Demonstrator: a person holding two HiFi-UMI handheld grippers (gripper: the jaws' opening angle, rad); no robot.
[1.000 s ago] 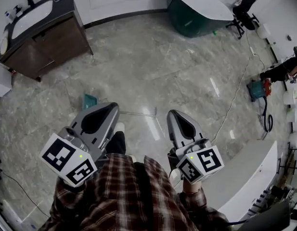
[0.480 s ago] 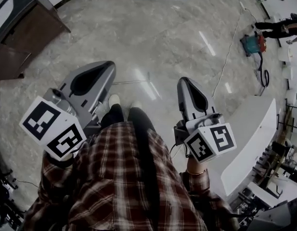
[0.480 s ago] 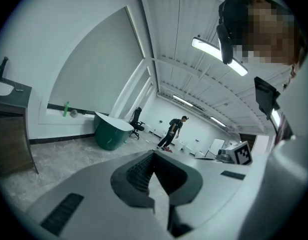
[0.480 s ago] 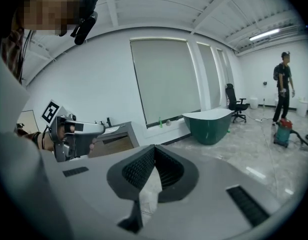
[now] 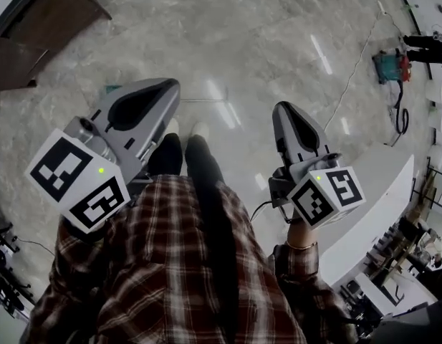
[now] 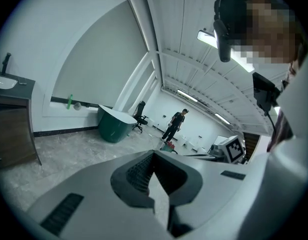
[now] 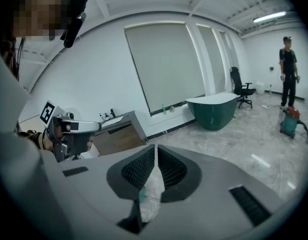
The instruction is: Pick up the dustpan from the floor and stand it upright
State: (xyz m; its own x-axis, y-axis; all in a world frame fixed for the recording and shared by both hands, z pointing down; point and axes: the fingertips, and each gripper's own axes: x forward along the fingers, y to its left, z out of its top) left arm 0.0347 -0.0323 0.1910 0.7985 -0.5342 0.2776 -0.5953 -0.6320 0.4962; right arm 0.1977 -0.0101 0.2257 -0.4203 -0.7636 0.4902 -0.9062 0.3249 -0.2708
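Two claws, both empty.

1. Left claw [image 5: 170, 86]: jaws closed tip to tip, with nothing between them. I hold it left of my shoes [image 5: 199, 129].
2. Right claw [image 5: 284, 107]: jaws drawn to a hairline slit, nothing gripped. I hold it right of my shoes.
3. Dustpan [image 5: 113, 88]: lies flat on the marble floor [image 5: 235, 41] just beyond my shoes. Its thin handle runs left to a teal pan. Only a corner of the pan shows past the left claw, so its contents cannot be seen. Neither claw is on it.

Open room and edges, from my shoes:
- Ahead: a broad stretch of bare marble floor past the dustpan.
- Ahead and left: a wooden cabinet [image 5: 34, 27], its corner jutting toward the open floor.
- Right: a white counter [image 5: 367, 206], its long edge close by.
- Ahead and right: a vacuum [image 5: 389, 64] with a black hose [image 5: 400, 115] looping on the floor near the counter's end.
- Far ahead: a green tub [image 7: 213, 111], an office chair [image 7: 241, 90] beside it, and a standing person [image 7: 288, 74] near the vacuum.

Containers:
- Green tub: I see only the rim, not the inside.
- Basin [image 6: 4, 83] on the cabinet top: the white bowl shows, but I cannot tell what is in it.
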